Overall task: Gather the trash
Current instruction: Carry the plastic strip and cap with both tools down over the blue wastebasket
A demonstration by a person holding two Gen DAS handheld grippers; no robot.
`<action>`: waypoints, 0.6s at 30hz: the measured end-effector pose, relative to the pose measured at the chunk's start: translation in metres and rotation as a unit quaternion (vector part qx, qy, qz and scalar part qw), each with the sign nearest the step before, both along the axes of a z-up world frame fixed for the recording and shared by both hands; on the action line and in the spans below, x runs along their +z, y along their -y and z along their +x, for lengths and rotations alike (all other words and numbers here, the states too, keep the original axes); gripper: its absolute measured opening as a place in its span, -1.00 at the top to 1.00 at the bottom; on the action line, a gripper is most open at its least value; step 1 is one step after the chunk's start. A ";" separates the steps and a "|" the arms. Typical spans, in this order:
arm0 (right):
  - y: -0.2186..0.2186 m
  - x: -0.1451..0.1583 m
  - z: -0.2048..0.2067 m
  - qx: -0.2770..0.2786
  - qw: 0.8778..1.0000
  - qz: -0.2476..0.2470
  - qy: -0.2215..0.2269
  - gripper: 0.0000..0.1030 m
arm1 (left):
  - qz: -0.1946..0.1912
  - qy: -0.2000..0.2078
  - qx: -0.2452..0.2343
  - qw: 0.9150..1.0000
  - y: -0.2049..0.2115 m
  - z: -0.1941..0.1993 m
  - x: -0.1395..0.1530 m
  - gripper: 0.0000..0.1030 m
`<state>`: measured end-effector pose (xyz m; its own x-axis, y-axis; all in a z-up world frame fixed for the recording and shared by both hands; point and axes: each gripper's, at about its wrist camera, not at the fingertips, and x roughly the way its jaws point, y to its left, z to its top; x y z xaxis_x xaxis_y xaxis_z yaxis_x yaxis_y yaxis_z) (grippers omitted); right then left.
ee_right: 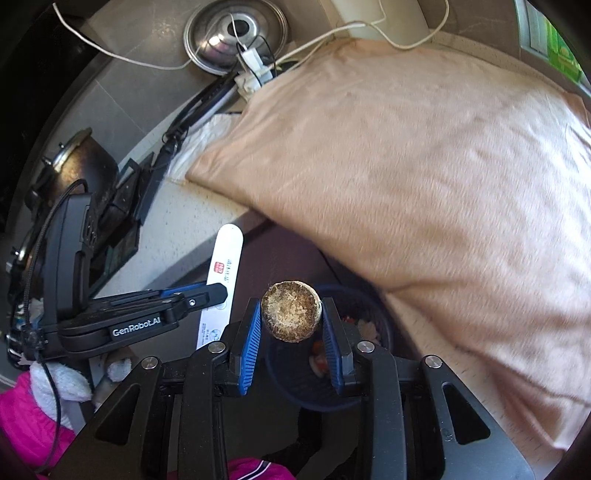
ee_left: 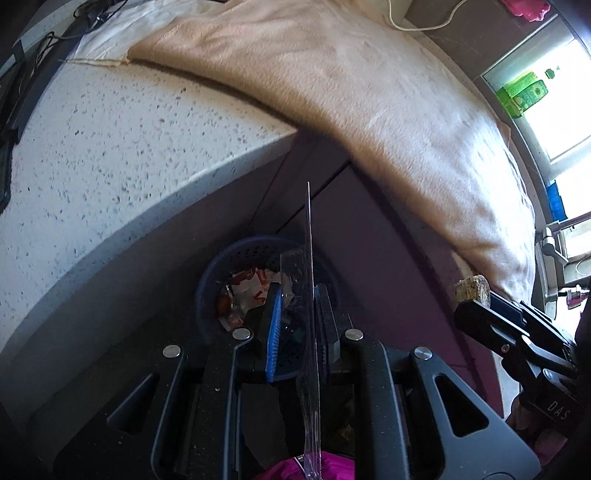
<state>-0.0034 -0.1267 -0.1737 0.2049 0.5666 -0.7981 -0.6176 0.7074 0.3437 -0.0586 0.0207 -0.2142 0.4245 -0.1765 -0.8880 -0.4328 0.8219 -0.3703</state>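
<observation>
My left gripper is shut on a long flat plastic packet, which I see edge-on here and standing upright. In the right wrist view the same packet is white with a red logo, pinched by the left gripper. My right gripper is shut on a round brown cob-like stub; the stub also shows at the right gripper on the right edge. A dark blue perforated bin with wrappers inside sits below both grippers, also seen as the bin.
A beige cloth drapes over the speckled white counter and past its edge. Cables, a metal lid and a dark pot crowd the counter's far side. A pink garment lies low at the left.
</observation>
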 end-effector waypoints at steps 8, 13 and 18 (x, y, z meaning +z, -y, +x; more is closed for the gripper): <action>-0.011 -0.042 -0.018 0.004 0.999 -0.033 -0.013 0.43 | -0.007 -0.044 -0.007 0.999 0.004 -0.002 -0.045 0.71; -0.016 -0.067 -0.022 0.002 0.998 -0.053 -0.019 0.43 | -0.004 -0.063 -0.010 0.998 0.006 -0.001 -0.065 0.71; -0.016 -0.094 -0.021 -0.007 0.997 -0.073 -0.030 0.43 | 0.002 -0.076 -0.022 0.997 0.013 0.004 -0.080 0.71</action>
<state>-0.0246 -0.1105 -0.2673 0.1605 0.4416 -0.8827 -0.5891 0.7604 0.2733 -0.0551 0.0073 -0.2945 0.2762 -0.1890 -0.9423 -0.4477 0.8423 -0.3002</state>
